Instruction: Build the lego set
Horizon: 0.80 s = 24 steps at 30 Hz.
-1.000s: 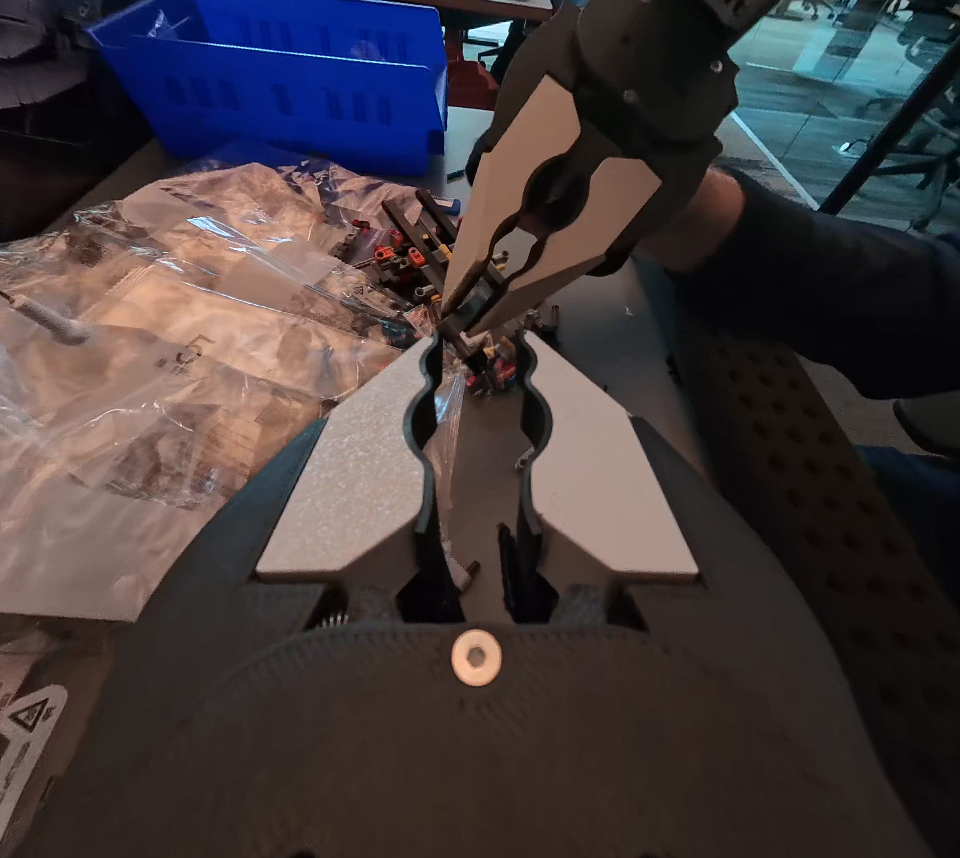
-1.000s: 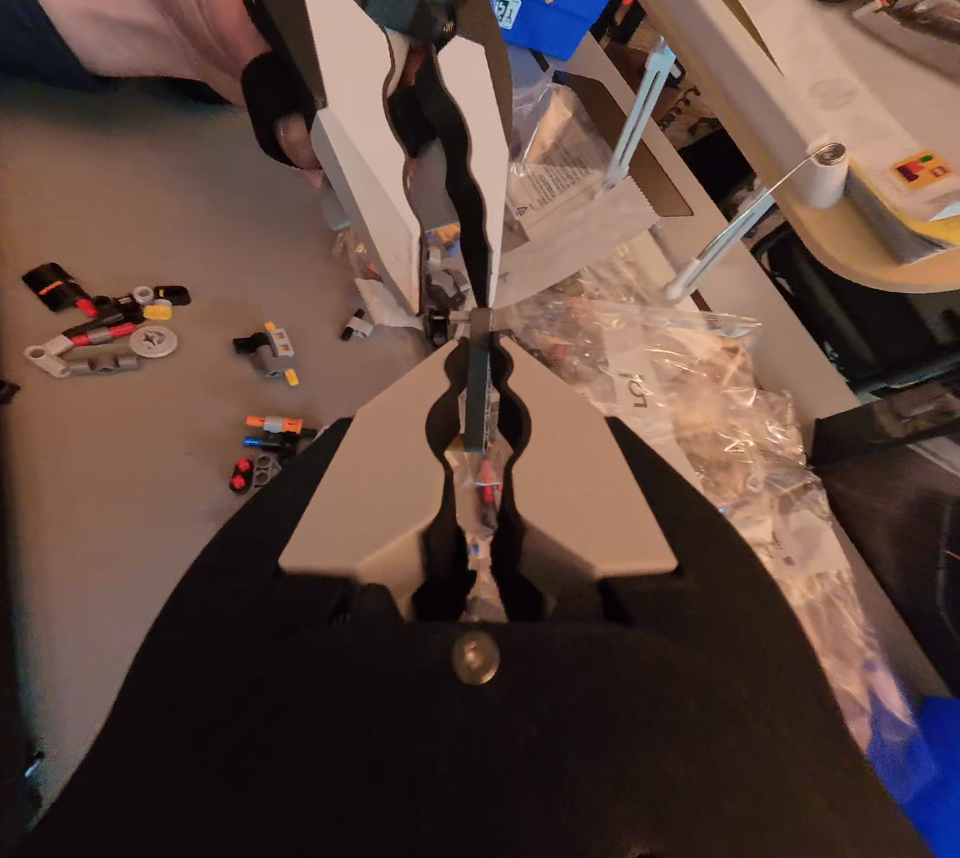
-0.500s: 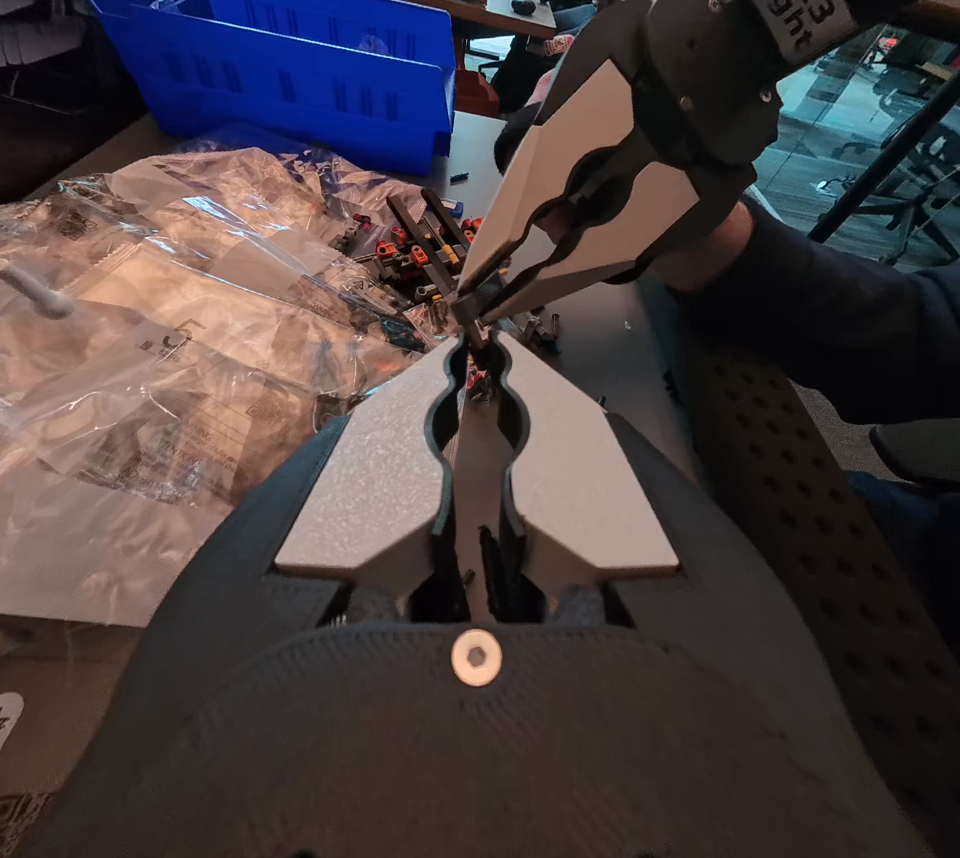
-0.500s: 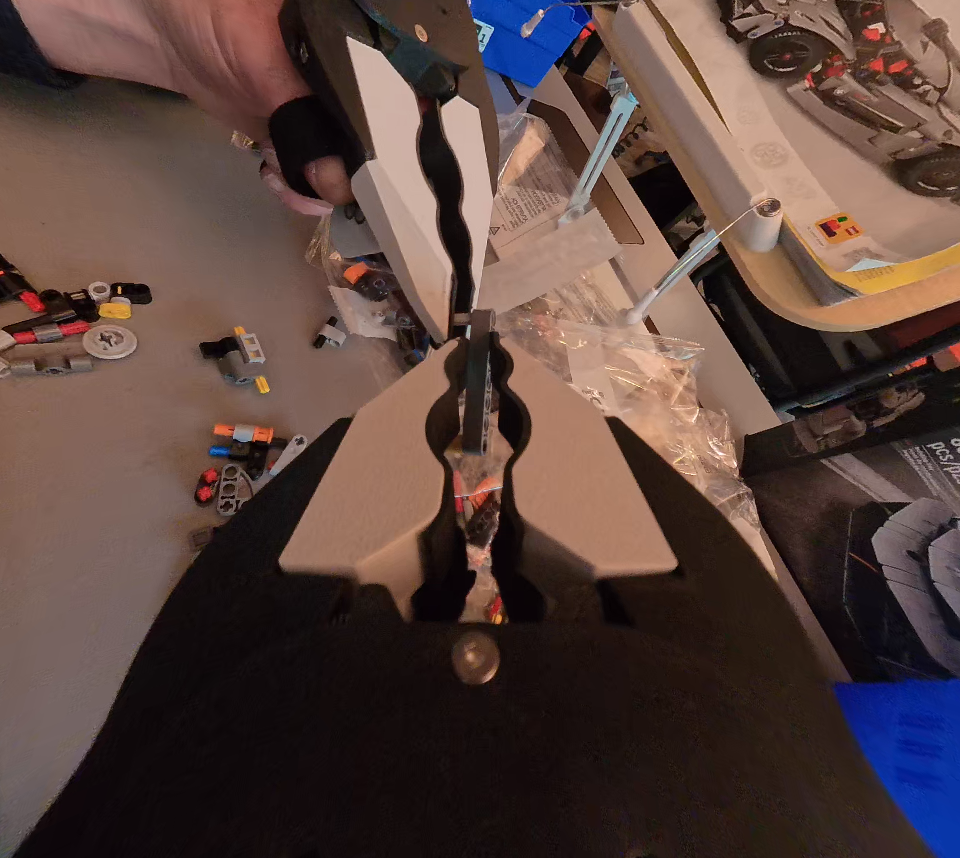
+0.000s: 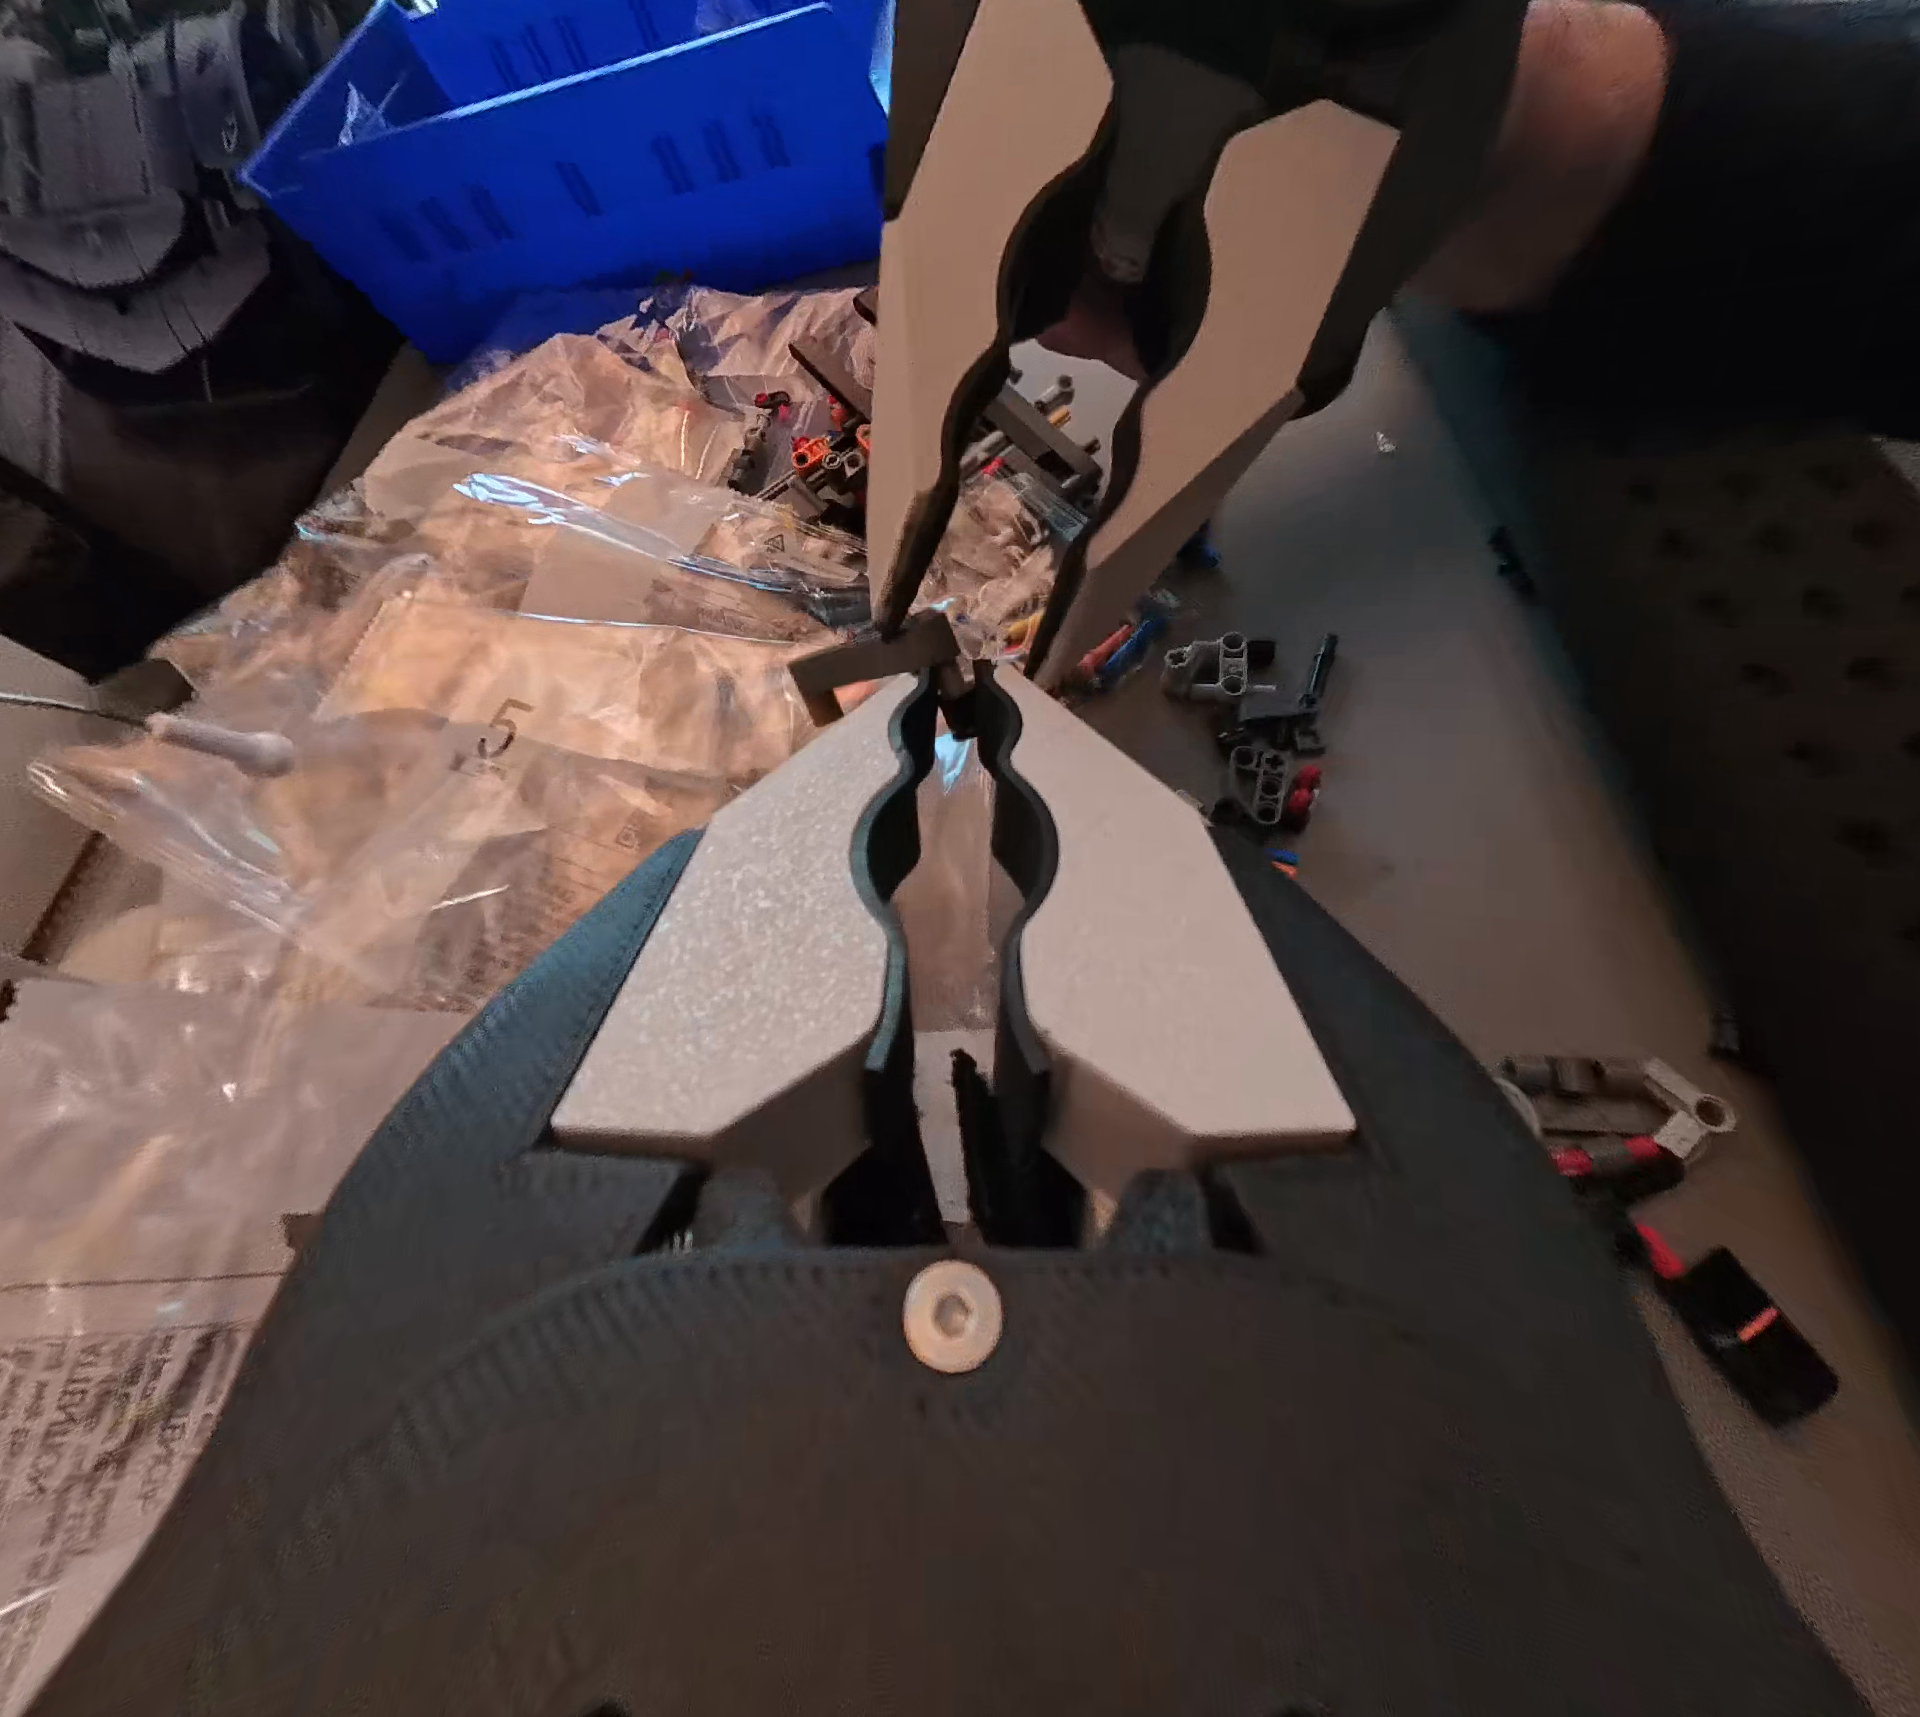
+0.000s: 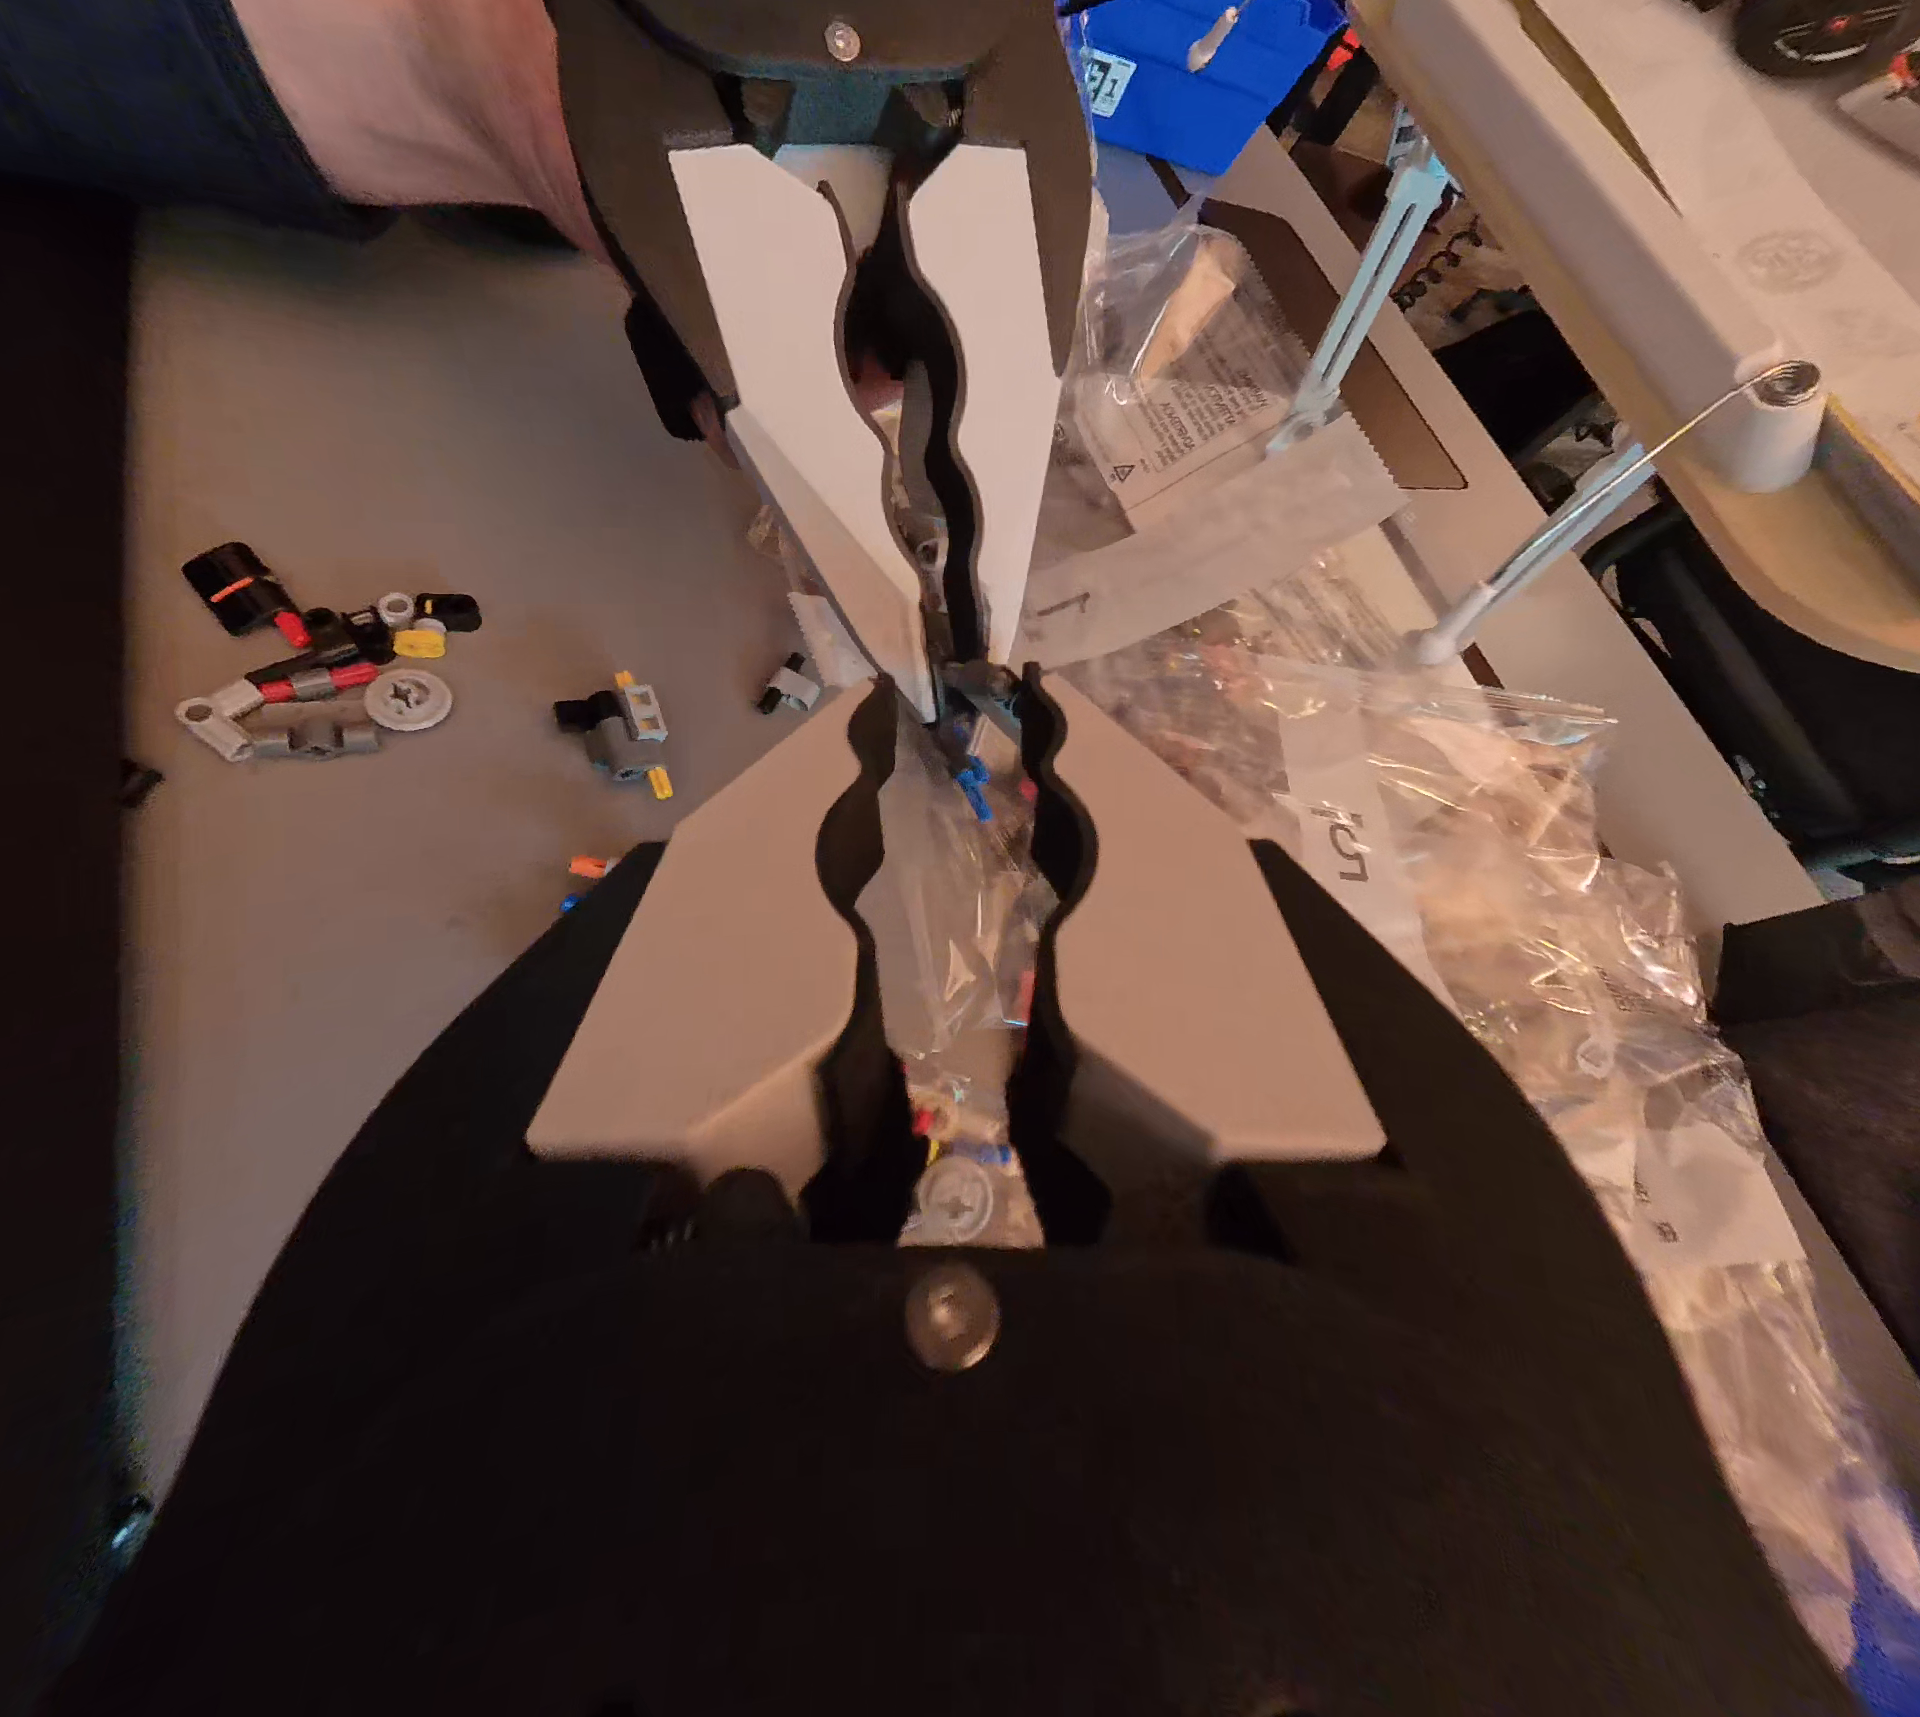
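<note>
The left gripper (image 5: 954, 693) is closed on a small dark piece (image 5: 961, 699) at its tips. A dark grey beam (image 5: 871, 661) is joined to that piece and juts out to the left, above the clear bags (image 5: 436, 732). The right gripper (image 5: 966, 639) is seen from above in the left wrist view, its fingers spread apart; one fingertip (image 5: 891, 618) touches the beam's top, while the other stands clear to the right.

In the right wrist view, the right gripper (image 6: 954, 699) is open around the beam (image 6: 982, 685), with the left gripper (image 6: 951, 659) meeting it tip to tip. Loose pieces (image 6: 322, 665) are scattered on the grey table (image 6: 416, 888) to the left. More bags (image 6: 1455, 836) are piled on the right, beside a manual (image 6: 1714, 5) held on a stand. A blue bin (image 5: 582, 150) is set behind the bags.
</note>
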### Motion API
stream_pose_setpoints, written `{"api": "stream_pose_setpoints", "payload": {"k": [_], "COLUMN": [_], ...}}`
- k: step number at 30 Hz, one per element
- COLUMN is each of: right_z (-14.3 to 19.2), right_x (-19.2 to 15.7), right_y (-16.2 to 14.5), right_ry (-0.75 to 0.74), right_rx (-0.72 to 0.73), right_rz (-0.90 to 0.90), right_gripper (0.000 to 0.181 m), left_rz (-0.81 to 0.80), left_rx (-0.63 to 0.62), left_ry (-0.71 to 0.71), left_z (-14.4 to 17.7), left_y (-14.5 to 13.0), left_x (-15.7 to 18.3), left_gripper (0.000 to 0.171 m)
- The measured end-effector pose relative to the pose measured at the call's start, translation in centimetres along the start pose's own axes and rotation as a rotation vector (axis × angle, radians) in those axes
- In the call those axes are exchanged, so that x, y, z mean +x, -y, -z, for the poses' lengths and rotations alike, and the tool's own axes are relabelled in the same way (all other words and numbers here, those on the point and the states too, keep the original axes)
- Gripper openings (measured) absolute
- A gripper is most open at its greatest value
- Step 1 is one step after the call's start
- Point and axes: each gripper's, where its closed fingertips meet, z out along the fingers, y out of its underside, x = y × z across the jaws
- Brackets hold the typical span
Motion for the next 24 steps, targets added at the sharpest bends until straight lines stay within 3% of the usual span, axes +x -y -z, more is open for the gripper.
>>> {"api": "stream_pose_setpoints", "payload": {"k": [3, 12, 24], "right_z": [0.4, -0.2, -0.2], "right_x": [0.1, -0.6, -0.6], "right_y": [0.3, -0.5, -0.7], "right_ry": [0.013, 0.027, 0.0], "right_rx": [0.025, -0.029, -0.082], "right_rz": [-0.035, 0.013, 0.052], "right_gripper": [0.004, 0.015, 0.004], "left_rz": [-0.067, -0.169, -0.23], "left_rx": [-0.025, -0.104, -0.157], "left_ry": [0.008, 0.028, 0.058], "left_z": [0.0, -0.3, -0.2], "left_y": [-0.1, -1.1, -1.8], "left_x": [0.3, 0.8, 0.5], "left_gripper": [0.005, 0.005, 0.005]}}
